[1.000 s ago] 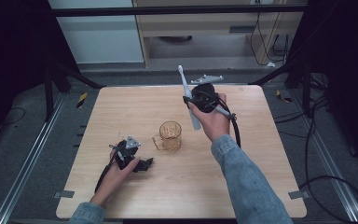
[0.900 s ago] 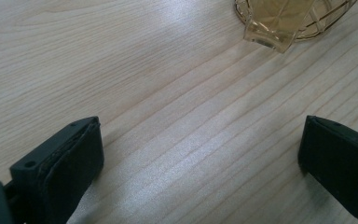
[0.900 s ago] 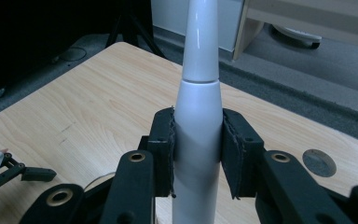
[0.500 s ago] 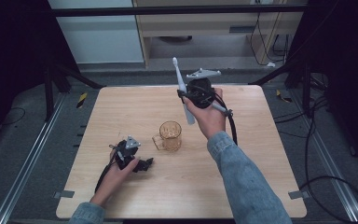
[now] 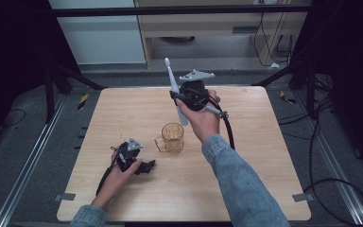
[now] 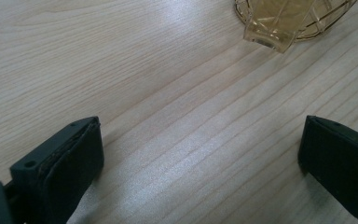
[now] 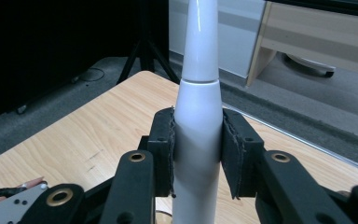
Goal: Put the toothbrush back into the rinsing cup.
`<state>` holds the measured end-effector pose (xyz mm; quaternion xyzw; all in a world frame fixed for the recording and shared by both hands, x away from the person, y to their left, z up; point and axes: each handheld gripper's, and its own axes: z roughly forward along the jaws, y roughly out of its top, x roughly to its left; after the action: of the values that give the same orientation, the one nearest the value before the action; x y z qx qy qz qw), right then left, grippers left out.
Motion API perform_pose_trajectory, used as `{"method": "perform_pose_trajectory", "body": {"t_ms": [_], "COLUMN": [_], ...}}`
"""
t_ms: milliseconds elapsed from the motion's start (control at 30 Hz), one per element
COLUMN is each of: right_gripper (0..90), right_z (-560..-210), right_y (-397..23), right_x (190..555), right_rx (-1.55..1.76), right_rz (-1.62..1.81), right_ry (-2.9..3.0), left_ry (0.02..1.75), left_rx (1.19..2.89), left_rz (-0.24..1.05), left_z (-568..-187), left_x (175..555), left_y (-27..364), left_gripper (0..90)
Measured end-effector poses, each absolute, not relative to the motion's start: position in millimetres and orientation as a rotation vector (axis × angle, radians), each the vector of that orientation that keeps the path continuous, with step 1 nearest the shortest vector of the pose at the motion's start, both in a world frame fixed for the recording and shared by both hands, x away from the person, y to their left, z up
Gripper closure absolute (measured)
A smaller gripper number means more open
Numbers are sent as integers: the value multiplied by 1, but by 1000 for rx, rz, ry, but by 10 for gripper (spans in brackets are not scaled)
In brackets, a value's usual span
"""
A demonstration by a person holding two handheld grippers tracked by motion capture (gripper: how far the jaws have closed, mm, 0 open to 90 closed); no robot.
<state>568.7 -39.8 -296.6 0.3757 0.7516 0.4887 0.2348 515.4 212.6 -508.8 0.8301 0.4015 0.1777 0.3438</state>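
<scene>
right tool (image 5: 178,97): clamped on white toothbrush (image 5: 172,82), held upright above and just behind amber cup (image 5: 172,137) | left tool (image 5: 144,166): jaws apart, resting on counter (image 5: 264,156) left of cup | advice: keep shaft vertical, centre over cup, lower slowly.

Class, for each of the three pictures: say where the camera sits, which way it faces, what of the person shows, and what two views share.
High view: above the table, facing forward and down; both forearms, left gripper, right gripper.
Left gripper view: on the left gripper, facing the tabletop; open jaws.
Right gripper view: on the right gripper, facing outward; jaws clamp the toothbrush.
Shared: the high and left gripper views show the amber cup.
</scene>
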Motion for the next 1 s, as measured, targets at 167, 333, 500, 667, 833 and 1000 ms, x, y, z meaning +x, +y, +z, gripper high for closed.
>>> {"method": "perform_pose_trajectory", "body": {"t_ms": [167,333,500,667,833,1000], "right_gripper": [671,671,671,671,670,671], "right_z": [-300,-307,-313,-317,-323,-326], "right_y": [-32,-27,-23,-20,-22,-21], "right_x": [569,568,568,567,566,564], "right_rx": [1020,1021,1011,998,1004,1009], "right_rz": [1353,1357,1357,1361,1368,1372], "right_ry": [2073,2081,2097,2105,2107,2108], "left_ry": [1043,1043,1044,1044,1043,1043], "left_rx": [2155,2157,2155,2155,2156,2157], "left_rz": [462,461,462,462,462,462], "left_z": [-509,-509,-509,-509,-509,-509], "left_x": [515,515,515,515,515,515], "left_y": [213,213,213,213,213,213], "left_gripper": [0,0,0,0,0,0]}}
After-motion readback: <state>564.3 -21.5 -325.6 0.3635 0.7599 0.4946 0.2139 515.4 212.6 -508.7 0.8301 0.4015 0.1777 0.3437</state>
